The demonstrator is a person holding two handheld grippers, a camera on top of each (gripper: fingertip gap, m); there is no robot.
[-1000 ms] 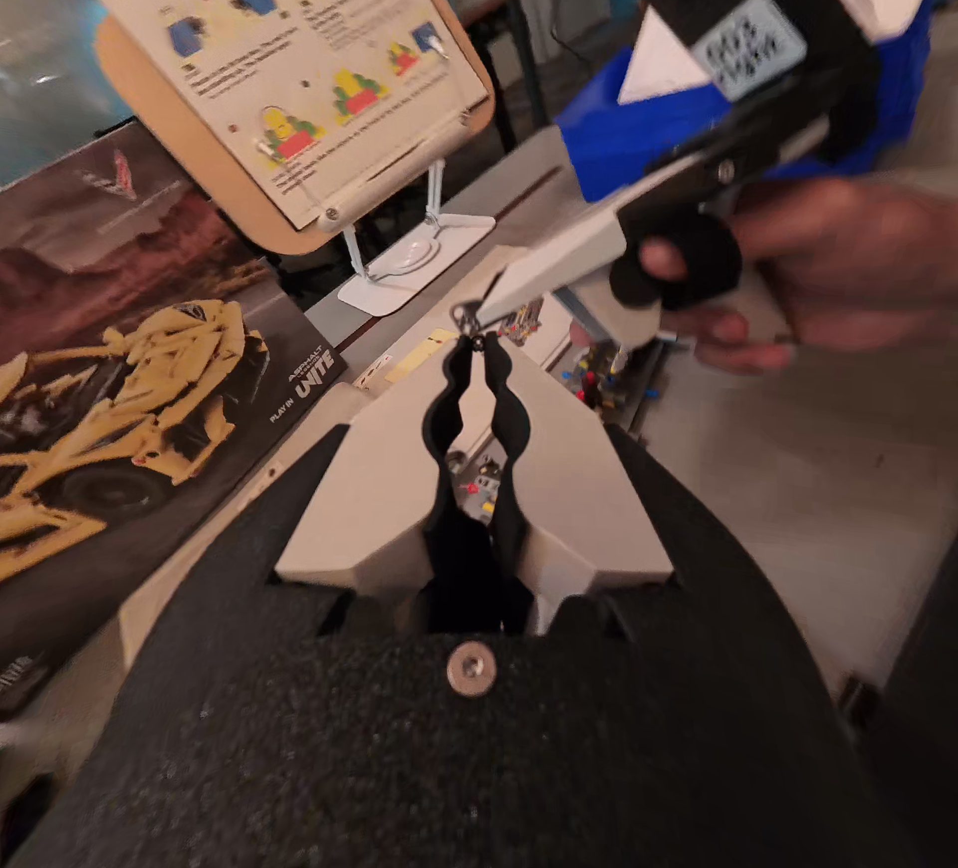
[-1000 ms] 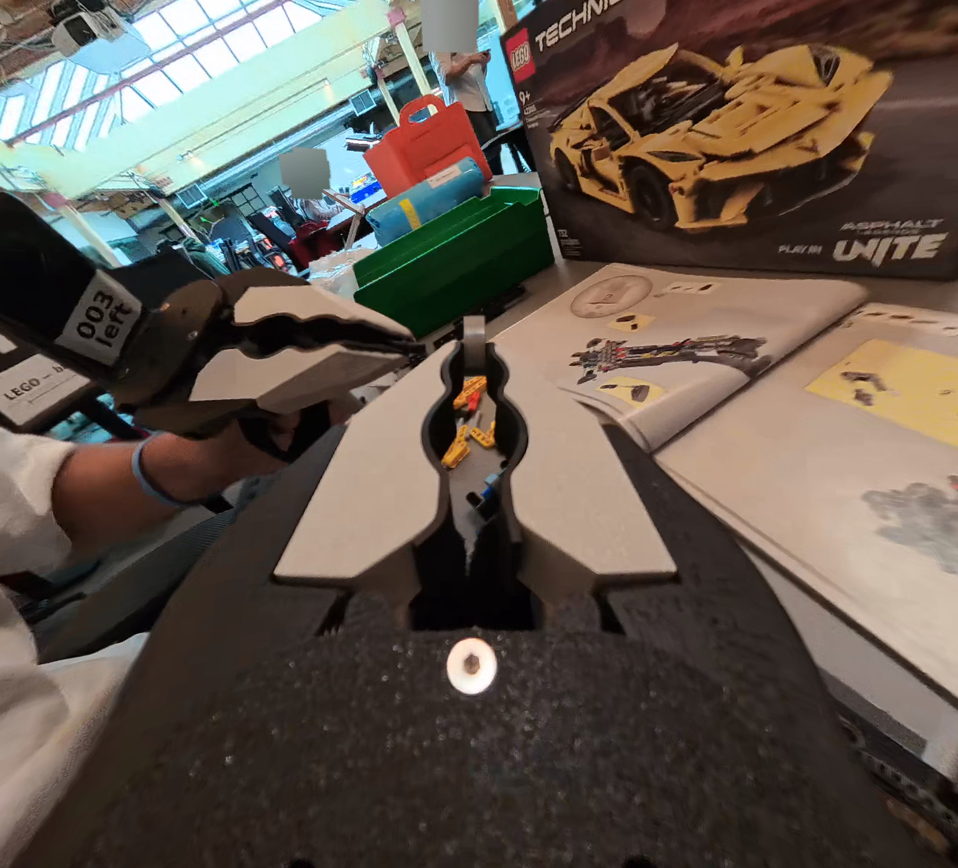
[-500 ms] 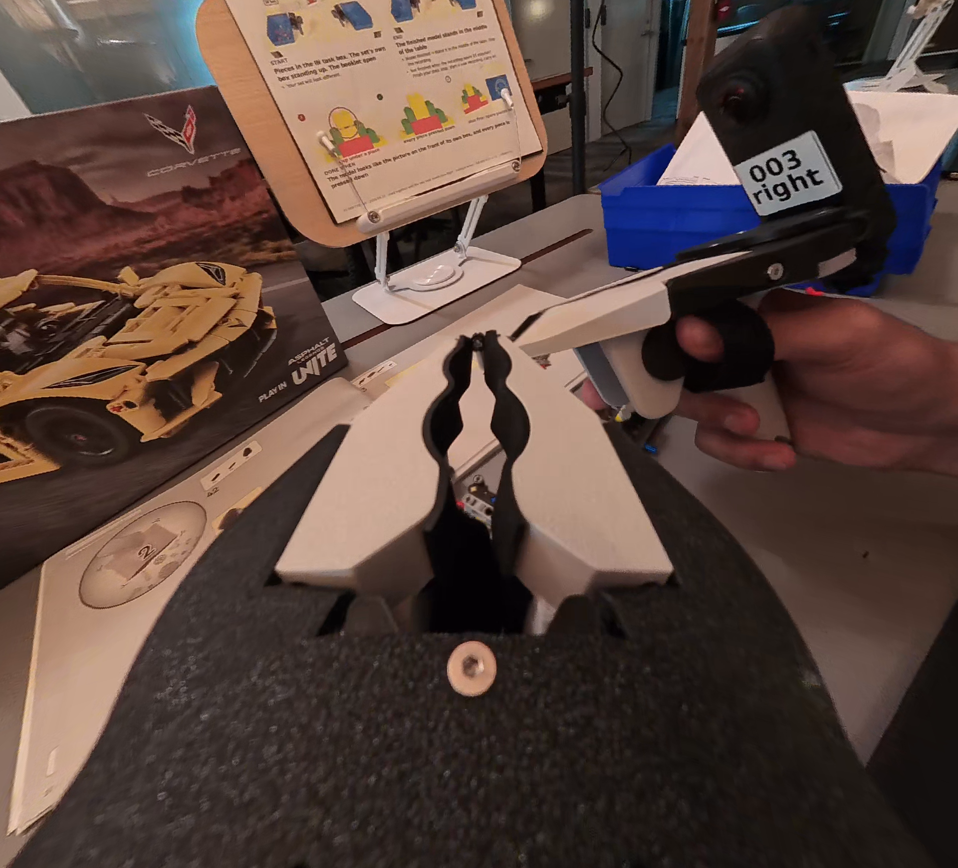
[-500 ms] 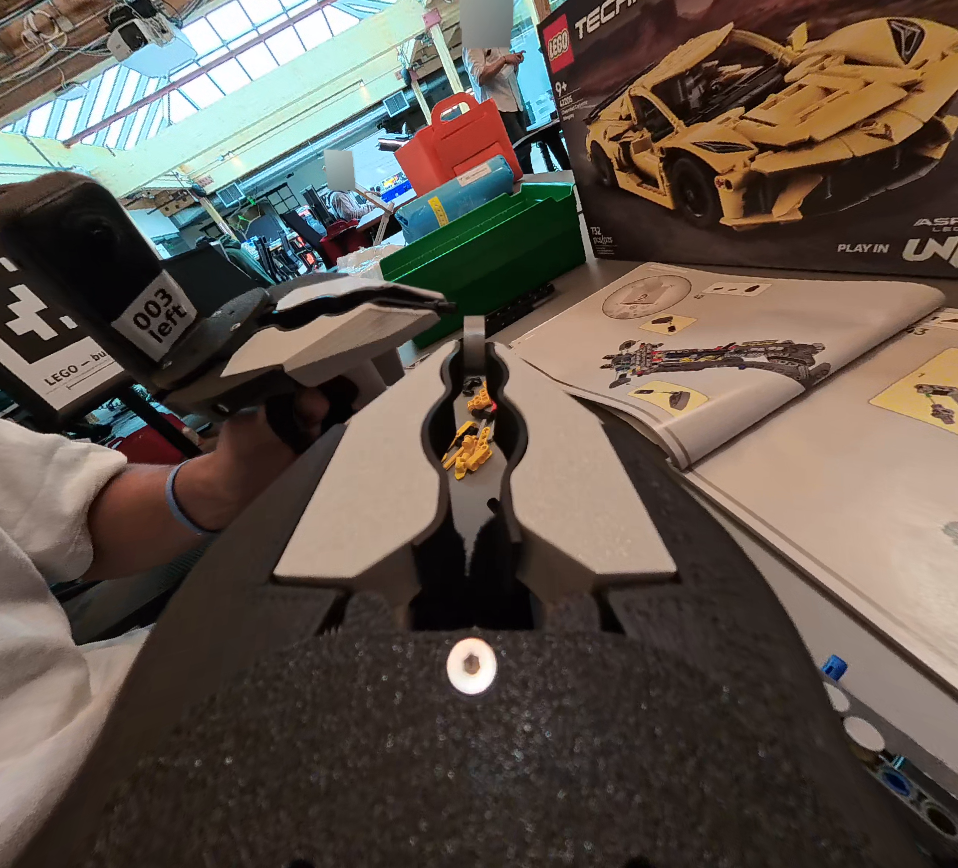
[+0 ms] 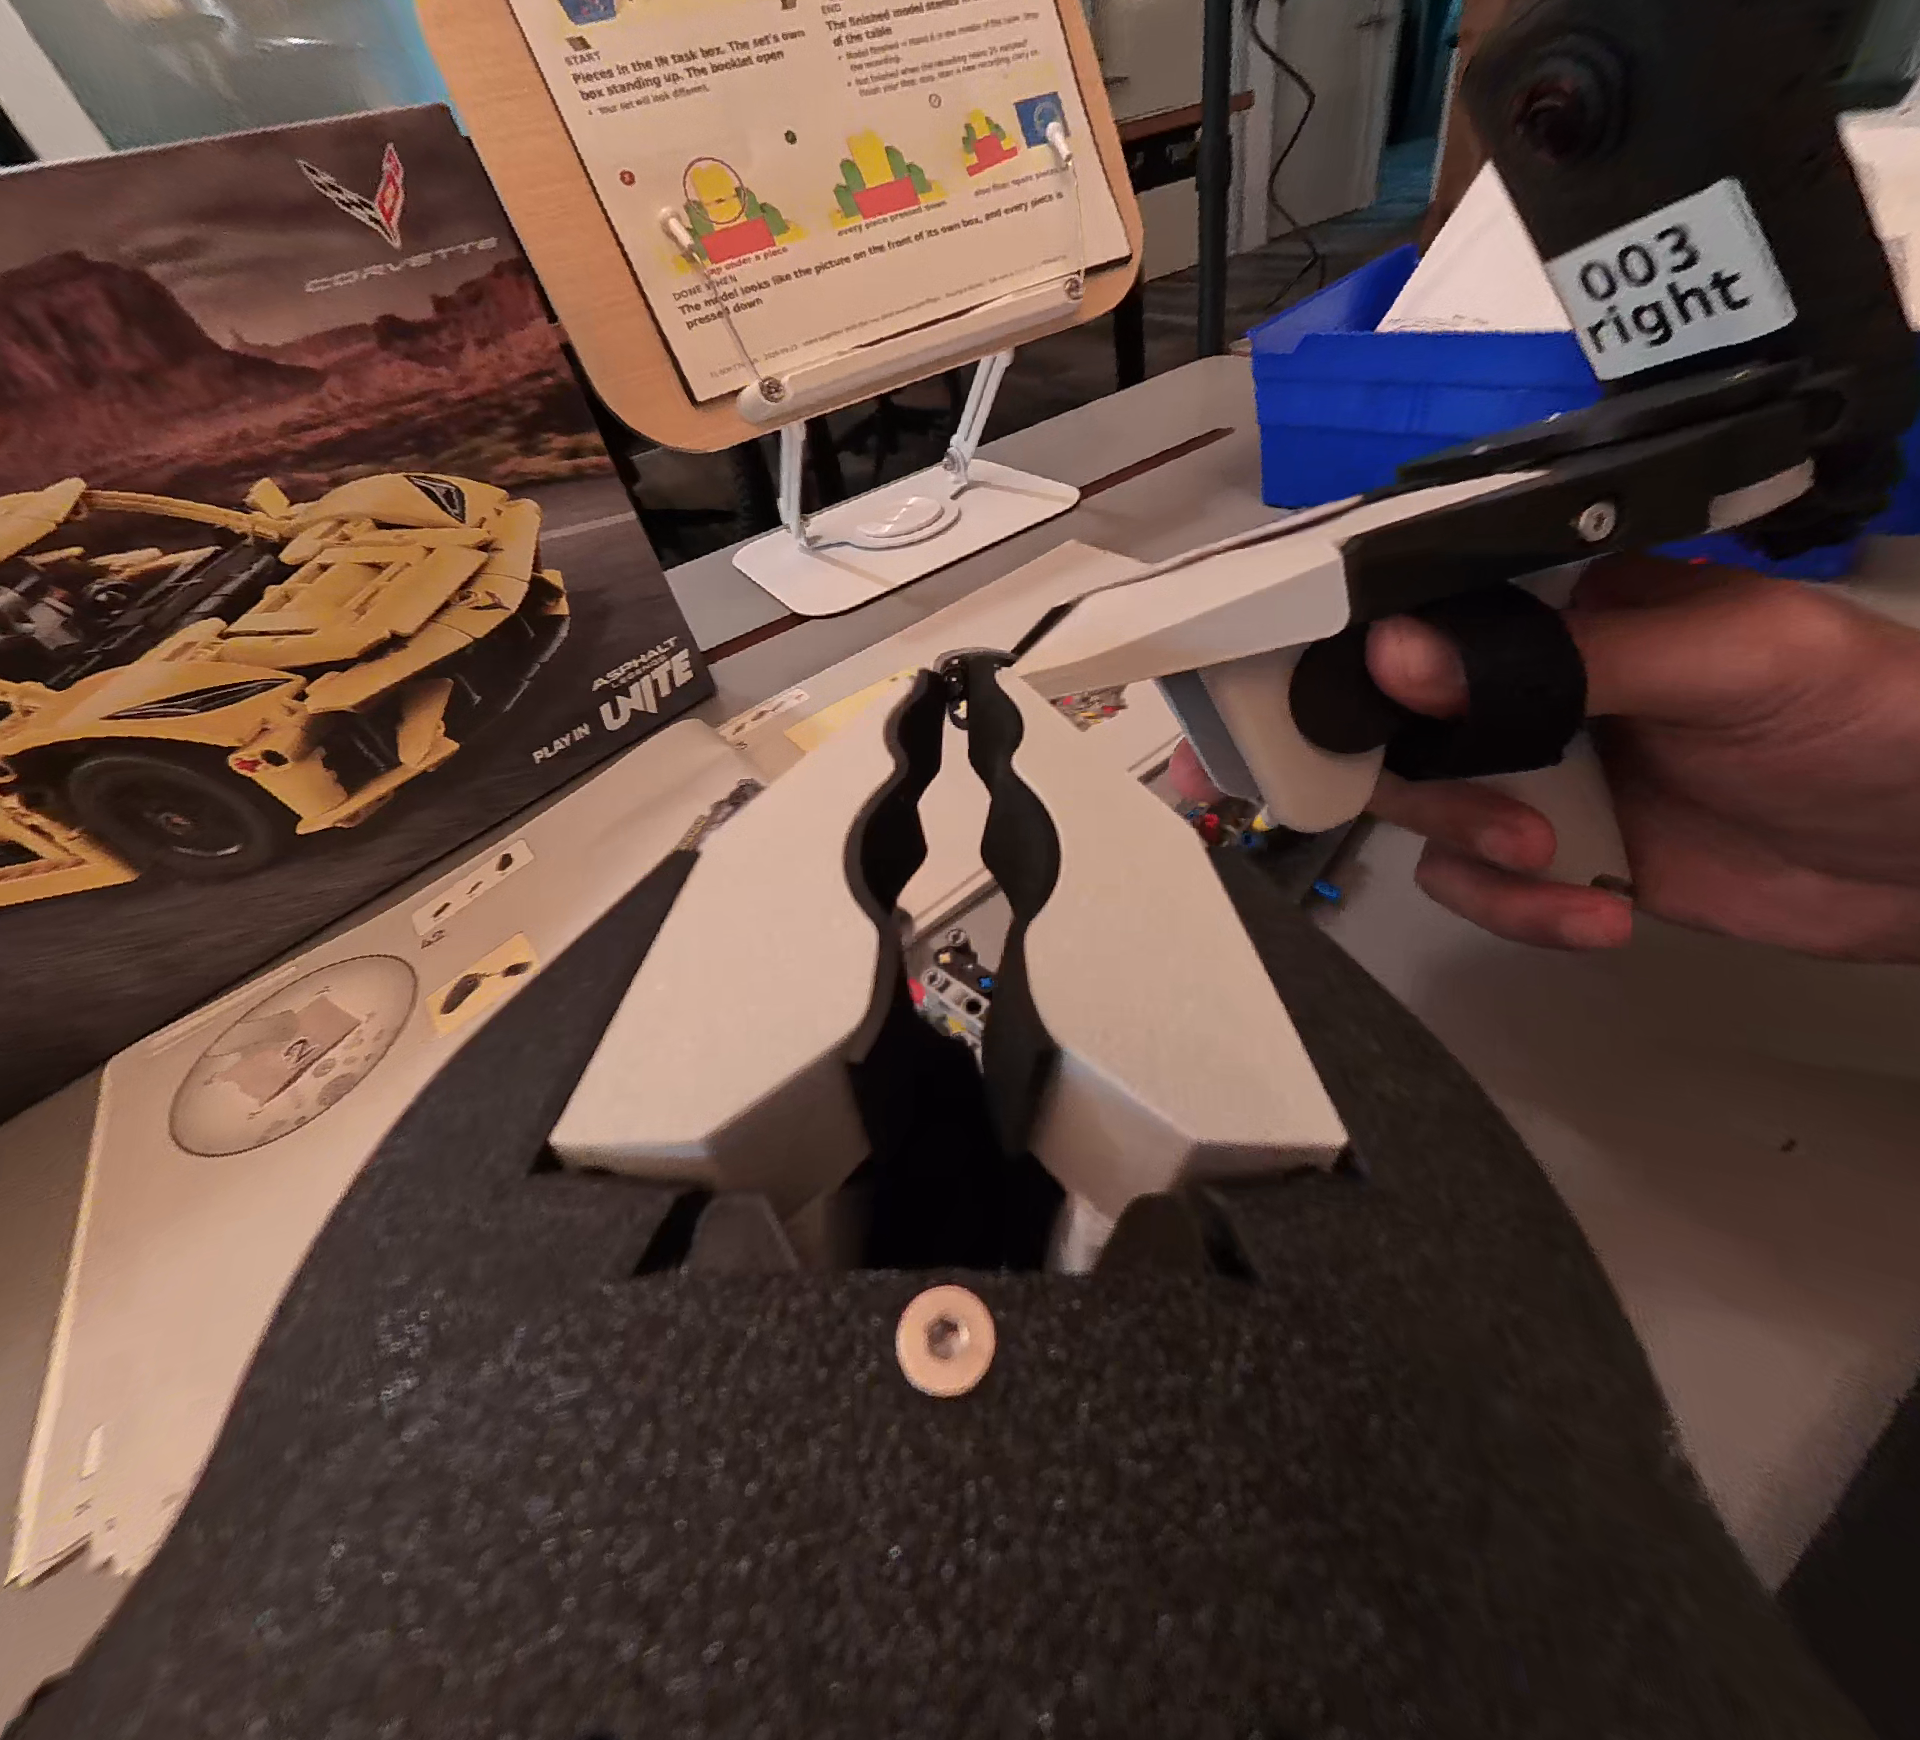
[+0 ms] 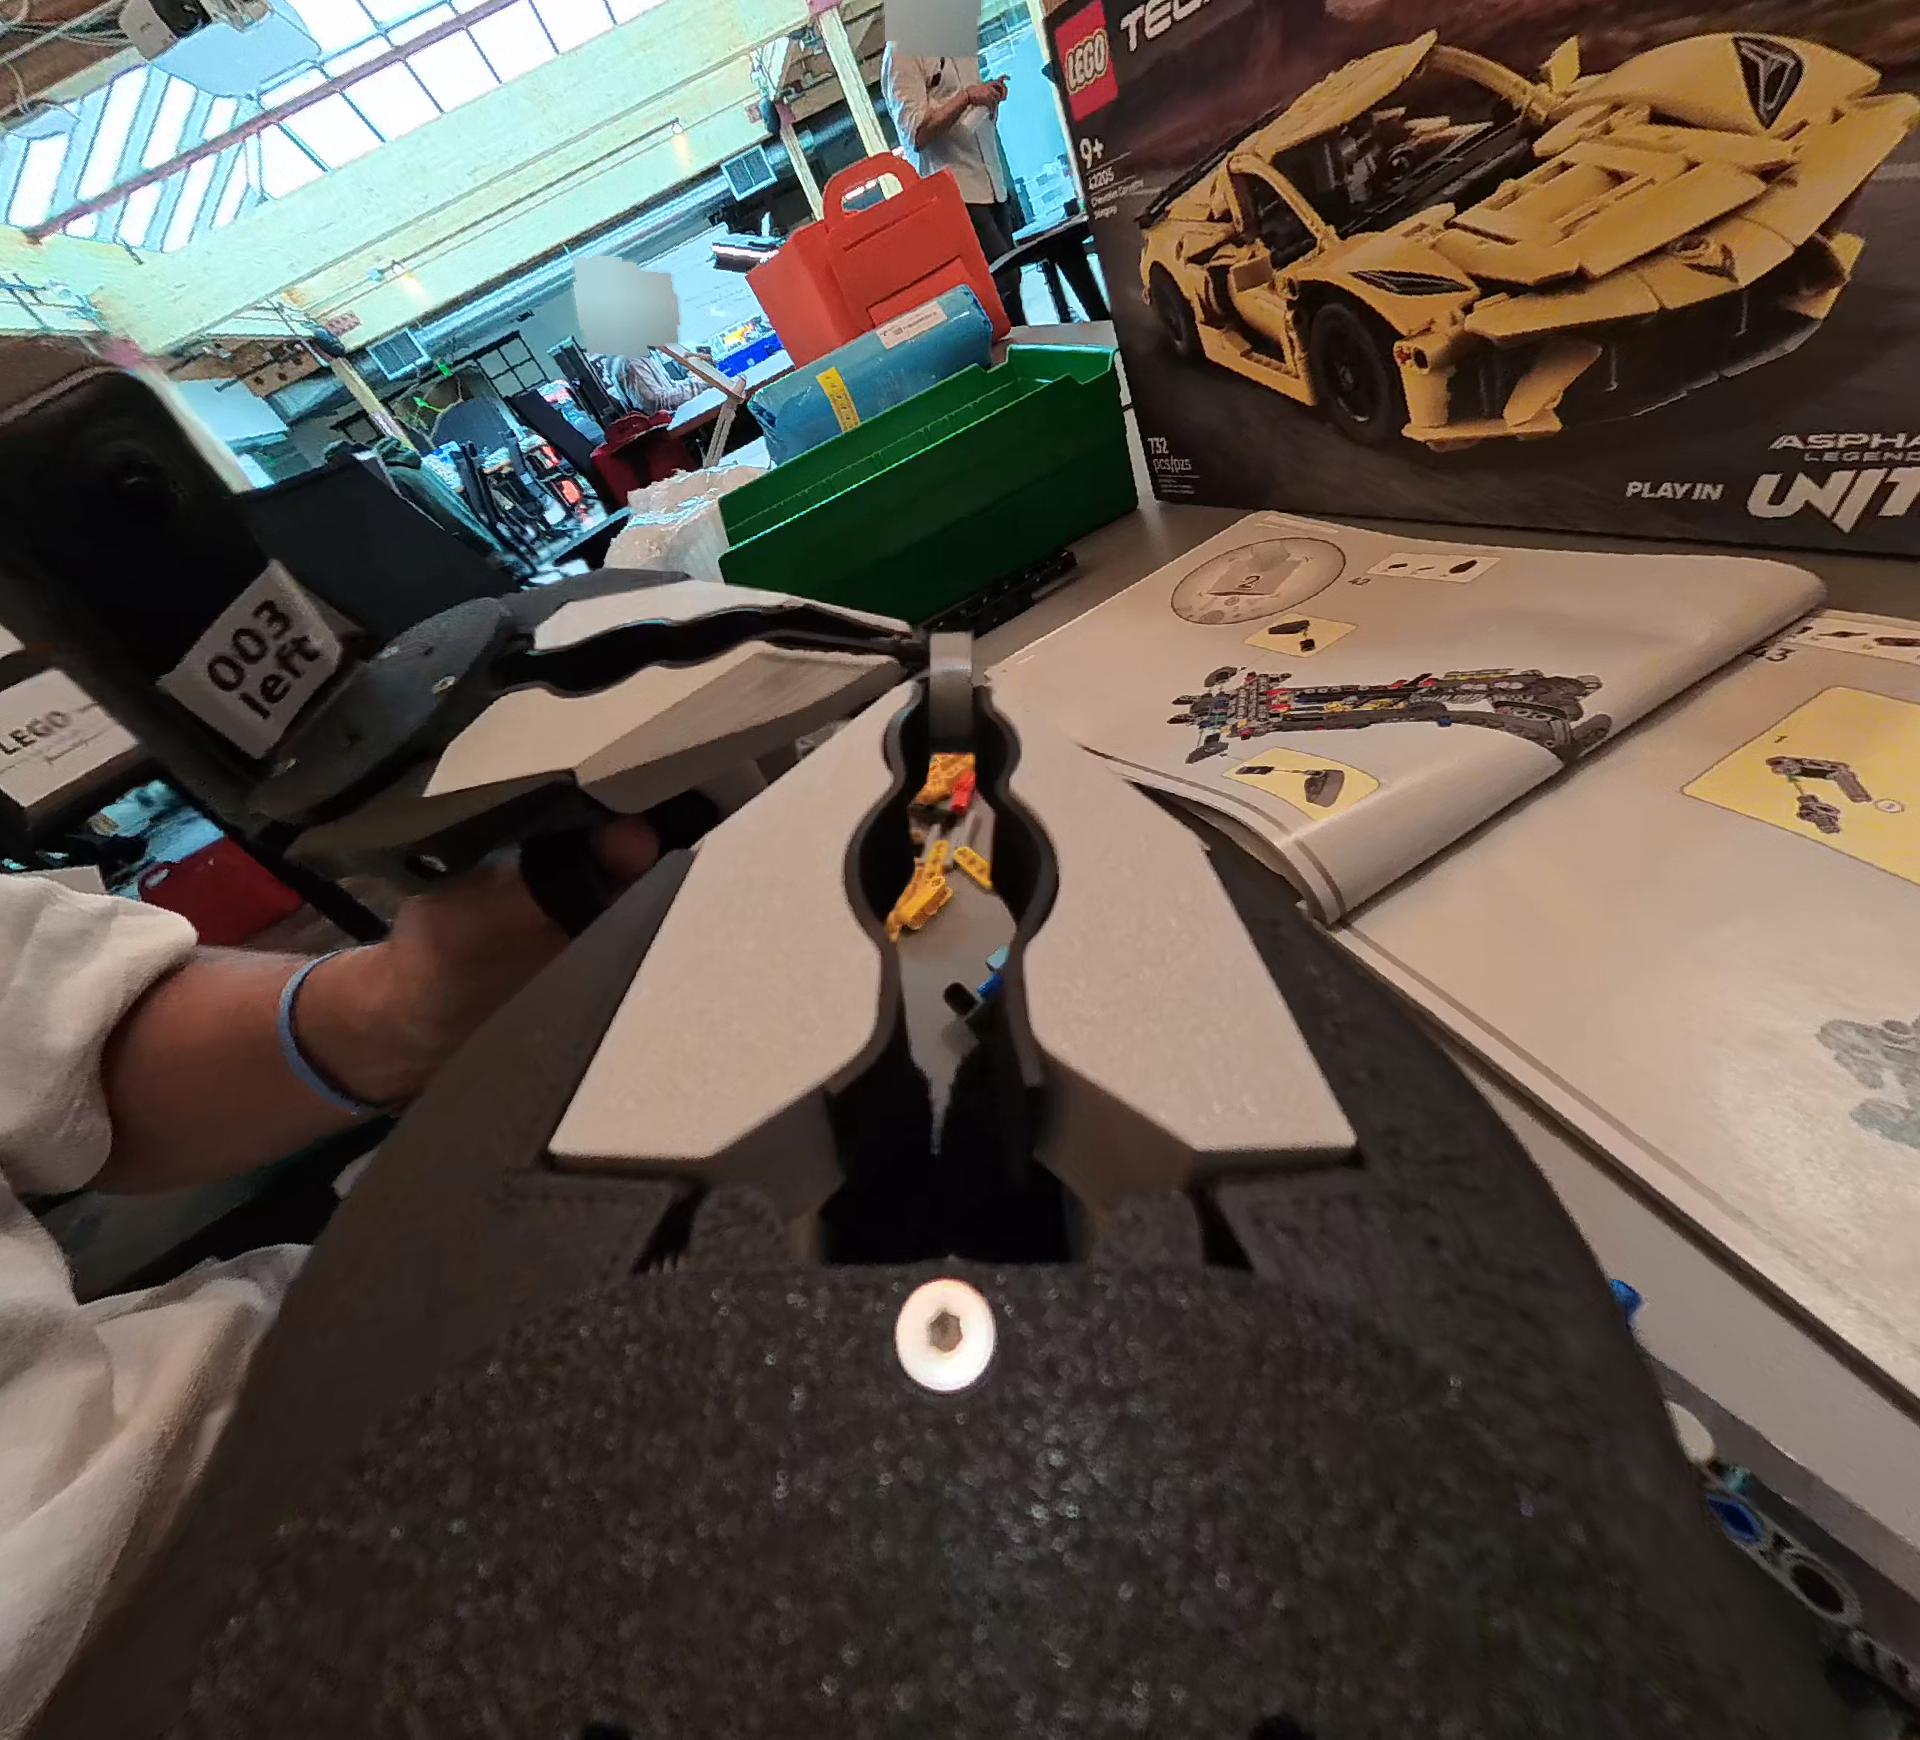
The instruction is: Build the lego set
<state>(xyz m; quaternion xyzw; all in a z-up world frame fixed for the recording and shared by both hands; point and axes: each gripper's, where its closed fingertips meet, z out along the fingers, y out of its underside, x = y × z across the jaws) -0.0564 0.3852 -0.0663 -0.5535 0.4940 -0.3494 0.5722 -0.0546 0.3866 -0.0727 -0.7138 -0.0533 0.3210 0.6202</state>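
Observation:
My left gripper [image 5: 961,691] is shut on a small dark lego piece [image 5: 958,678] at its fingertips, held above the table. My right gripper [image 6: 951,703] is shut on a thin grey lego piece [image 6: 950,667] that sticks up past its tips. The two grippers meet tip to tip. The right gripper [image 5: 1029,660] comes in from the right in the left wrist view. The left gripper [image 6: 906,643] comes in from the left in the right wrist view. Whether the two pieces are joined is hidden. The open instruction booklet [image 6: 1455,755] lies on the table below.
Loose yellow pieces [image 6: 933,864] and small dark pieces [image 5: 951,984] lie on the table under the grippers. The set's box [image 5: 260,495] stands behind the booklet. A task sheet on a stand [image 5: 790,132], a blue bin [image 5: 1403,412] and a green bin [image 6: 935,485] sit farther back. My left and right fingertips are right by each other.
Both grippers have moved together with tips still touching. The left wrist view has swung to face the box and stand more squarely. Both stay shut on their pieces.

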